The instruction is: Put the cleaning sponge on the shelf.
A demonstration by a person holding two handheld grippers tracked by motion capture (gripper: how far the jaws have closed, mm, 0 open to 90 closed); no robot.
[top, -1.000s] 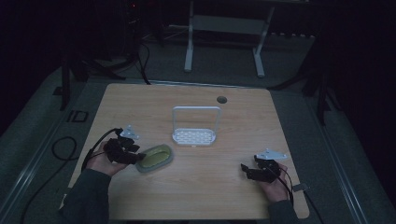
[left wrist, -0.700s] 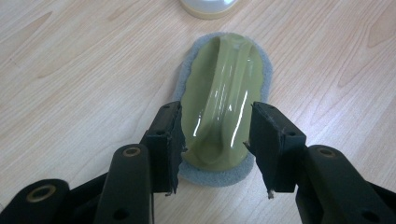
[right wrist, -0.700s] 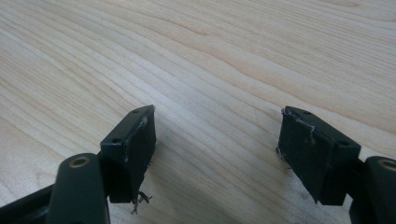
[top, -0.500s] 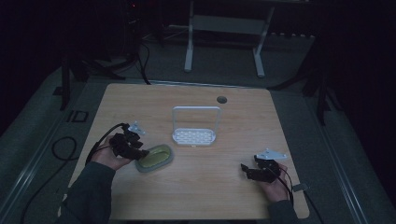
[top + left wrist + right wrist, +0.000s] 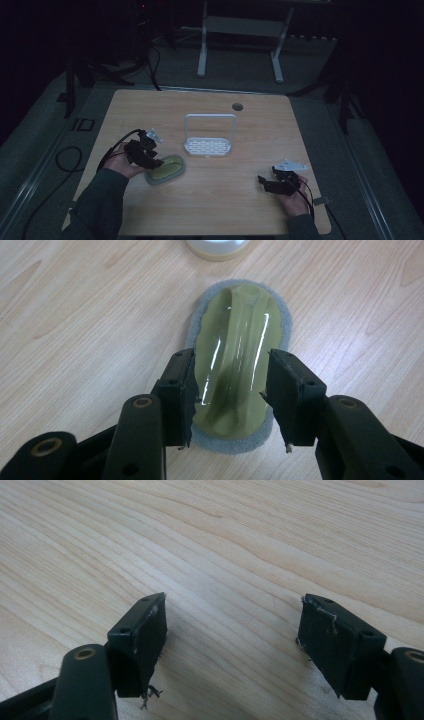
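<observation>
High view looks down on the table [image 5: 210, 200]; both gripper views sit close above its wood

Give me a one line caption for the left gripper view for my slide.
Left gripper straddling the glossy olive handle of a grey-padded scrubber lying on the wooden table.

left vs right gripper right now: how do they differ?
The left gripper has its jaws around the green scrubber, at its handle; the right gripper has only bare table between its jaws. The right gripper's jaws stand wider apart than the left gripper's. Shared: both have black jaws and sit low over the wood.
</observation>
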